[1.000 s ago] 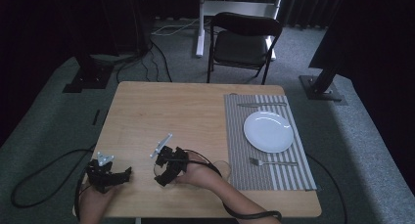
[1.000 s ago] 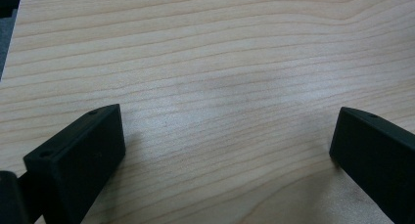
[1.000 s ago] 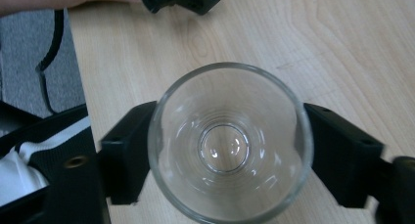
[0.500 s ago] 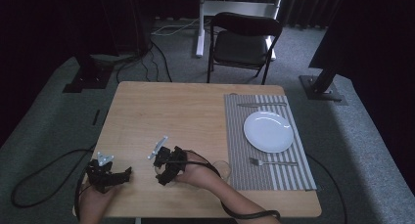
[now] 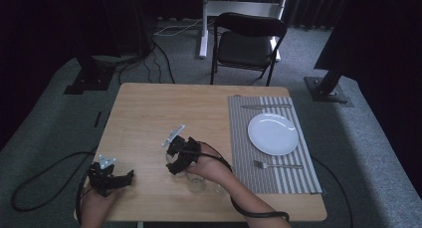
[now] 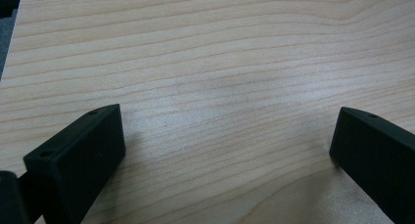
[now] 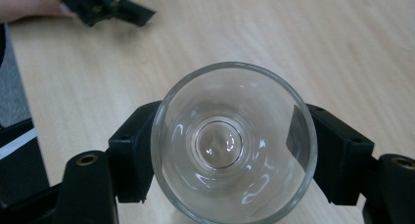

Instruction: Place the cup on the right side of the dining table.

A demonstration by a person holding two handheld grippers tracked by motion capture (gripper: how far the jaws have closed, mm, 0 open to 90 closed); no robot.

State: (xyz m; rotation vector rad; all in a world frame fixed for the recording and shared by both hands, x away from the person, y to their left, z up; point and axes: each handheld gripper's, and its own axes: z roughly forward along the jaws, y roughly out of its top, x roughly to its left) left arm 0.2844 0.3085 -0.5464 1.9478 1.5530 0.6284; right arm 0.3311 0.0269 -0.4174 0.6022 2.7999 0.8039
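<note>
My right gripper (image 7: 234,150) is clenched on a clear glass (image 7: 234,142): in the right gripper view I look straight down into the bowl, with a jaw pressed against each side. The jaws have just finished closing on it. That view cuts off the rim's near edge, so I cannot tell whether the base touches the wood. From the high view the glass (image 5: 196,182) is hard to make out, a faint clear shape just below the right gripper (image 5: 181,155), partly behind my hand (image 5: 206,166).

My left gripper (image 5: 110,178) sits near the table's front left corner, well apart from the glass. Its jaws stand wide apart over bare wood in the left gripper view, holding nothing. My left hand (image 5: 94,203) is cut off by the bottom edge.

The table (image 5: 149,113) is light wood. On its right side lies a striped mat (image 5: 244,138) with a white plate (image 5: 272,133), a fork (image 5: 276,165) at the near side and a knife (image 5: 266,106) at the far side. Beyond the table stands a black chair (image 5: 246,44) on grey carpet; the room behind is too dark to read. Cables (image 5: 164,63) trail across the floor.
</note>
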